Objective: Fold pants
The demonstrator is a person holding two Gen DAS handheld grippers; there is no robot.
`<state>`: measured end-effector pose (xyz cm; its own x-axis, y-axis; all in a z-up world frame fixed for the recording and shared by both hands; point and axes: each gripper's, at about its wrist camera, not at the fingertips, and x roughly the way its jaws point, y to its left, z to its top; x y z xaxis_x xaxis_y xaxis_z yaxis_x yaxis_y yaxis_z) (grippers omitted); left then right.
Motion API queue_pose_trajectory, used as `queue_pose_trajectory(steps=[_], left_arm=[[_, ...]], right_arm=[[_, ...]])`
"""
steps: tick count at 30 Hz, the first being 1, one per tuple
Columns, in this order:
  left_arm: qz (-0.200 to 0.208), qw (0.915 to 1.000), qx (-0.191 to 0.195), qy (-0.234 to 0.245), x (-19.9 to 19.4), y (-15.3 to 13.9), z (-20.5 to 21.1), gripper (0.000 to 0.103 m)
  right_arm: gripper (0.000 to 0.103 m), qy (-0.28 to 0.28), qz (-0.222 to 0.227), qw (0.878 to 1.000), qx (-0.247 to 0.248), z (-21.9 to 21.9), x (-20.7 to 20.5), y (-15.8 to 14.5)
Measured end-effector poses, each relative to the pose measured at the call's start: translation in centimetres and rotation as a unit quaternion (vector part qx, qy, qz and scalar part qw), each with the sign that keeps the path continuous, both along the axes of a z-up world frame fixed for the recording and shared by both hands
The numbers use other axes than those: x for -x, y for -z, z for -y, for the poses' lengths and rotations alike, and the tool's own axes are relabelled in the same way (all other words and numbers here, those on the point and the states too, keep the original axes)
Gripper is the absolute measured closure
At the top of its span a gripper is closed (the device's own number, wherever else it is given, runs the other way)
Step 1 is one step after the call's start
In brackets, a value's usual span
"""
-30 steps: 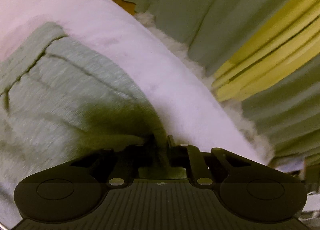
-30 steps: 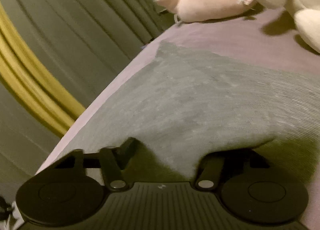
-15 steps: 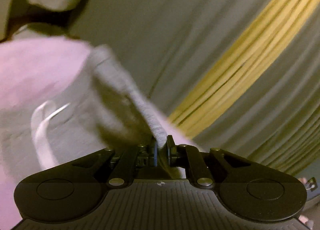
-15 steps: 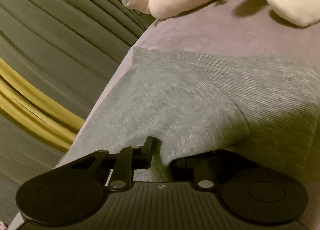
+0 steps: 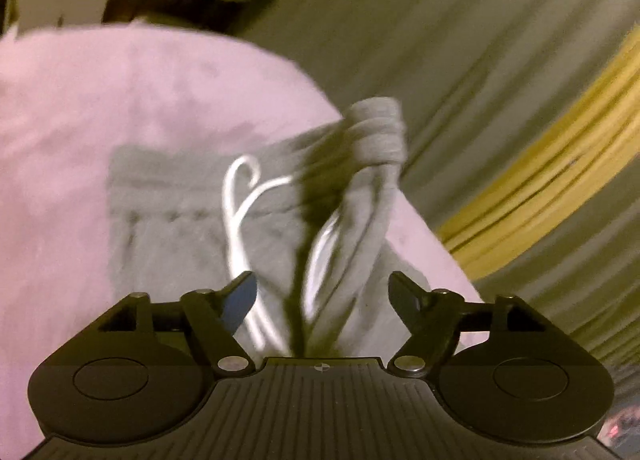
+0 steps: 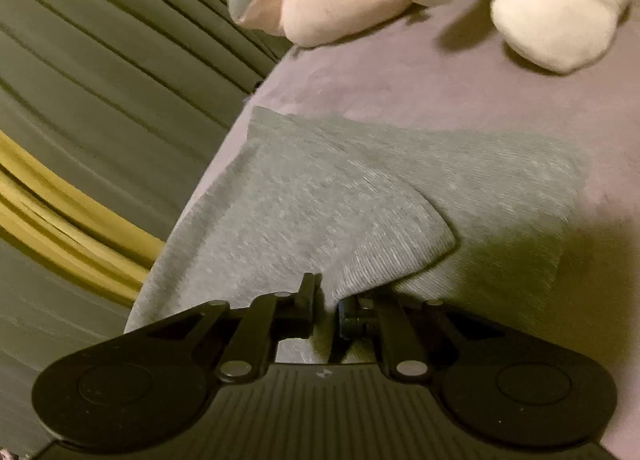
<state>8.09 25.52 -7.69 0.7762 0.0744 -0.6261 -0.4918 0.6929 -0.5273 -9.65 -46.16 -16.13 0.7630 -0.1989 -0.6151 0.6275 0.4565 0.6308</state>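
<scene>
Grey sweatpants lie on a pink bedspread. In the left wrist view the waistband end shows, with a white drawstring and a bunched fold standing up ahead. My left gripper is open, with the cloth loose between its fingers. In the right wrist view the grey pants are folded over themselves. My right gripper is shut on a pinched edge of the pants.
Grey and yellow curtains hang along the bed's far edge and also show in the right wrist view. A pink plush toy and a cream plush toy lie at the bed's far end.
My left gripper carried the waistband over, then opened and let it go. My right gripper closed onto the pants edge.
</scene>
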Motion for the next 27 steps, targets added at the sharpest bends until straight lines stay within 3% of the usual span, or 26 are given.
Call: queue_pose_trajectory(steps=[3, 5, 8, 10, 11, 13, 17, 19, 22, 24, 27], left_arm=[[-0.003, 0.999, -0.031, 0.032, -1.7, -0.8, 1.2, 0.006], [-0.025, 0.996, -0.078, 0.035, -2.7, -1.0, 2.1, 0.007], [-0.054, 0.989, -0.119, 0.07, -4.8, -0.6, 3.4, 0.035], [-0.074, 0.9873, -0.115, 0.081, -6.1, -0.2, 3.7, 0.057], [-0.078, 0.9875, -0.109, 0.083, -6.6, 0.3, 3.5, 0.06], [-0.094, 0.9877, -0.1, 0.074, -6.8, 0.8, 3.2, 0.084], [-0.082, 0.9907, -0.081, 0.072, -7.2, 1.0, 2.0, 0.087], [-0.082, 0.9907, -0.08, 0.074, -6.9, 0.9, 1.7, 0.089], [-0.082, 0.9898, -0.086, 0.078, -6.1, 0.8, 1.4, 0.09], [-0.081, 0.9899, -0.084, 0.08, -5.7, 0.6, 1.2, 0.09], [-0.08, 0.9905, -0.073, 0.086, -6.2, 0.7, 1.4, 0.09]], right_arm=[[0.093, 0.002, -0.006, 1.0, -0.004, -0.1, -0.1, 0.2], [0.092, -0.008, -0.007, 1.0, -0.003, -0.3, -0.1, 0.1], [0.092, -0.02, -0.005, 1.0, -0.015, -0.2, -0.2, 0.5], [0.092, -0.016, 0.003, 1.0, -0.025, 0.0, -0.2, 0.7], [0.092, -0.016, 0.005, 0.999, -0.029, 0.1, -0.3, 0.7], [0.089, -0.014, 0.01, 0.999, -0.039, 0.4, -0.3, 0.8], [0.061, -0.027, 0.037, 0.997, -0.063, 0.9, -0.2, 0.7], [0.057, -0.029, 0.045, 0.996, -0.072, 1.2, -0.1, 0.3], [0.058, -0.01, 0.055, 0.994, -0.092, 1.6, 0.5, 0.4], [0.065, -0.014, 0.036, 0.996, -0.081, 1.4, 0.2, 0.2], [0.087, -0.031, 0.004, 0.998, -0.058, 0.9, -0.9, 0.1]])
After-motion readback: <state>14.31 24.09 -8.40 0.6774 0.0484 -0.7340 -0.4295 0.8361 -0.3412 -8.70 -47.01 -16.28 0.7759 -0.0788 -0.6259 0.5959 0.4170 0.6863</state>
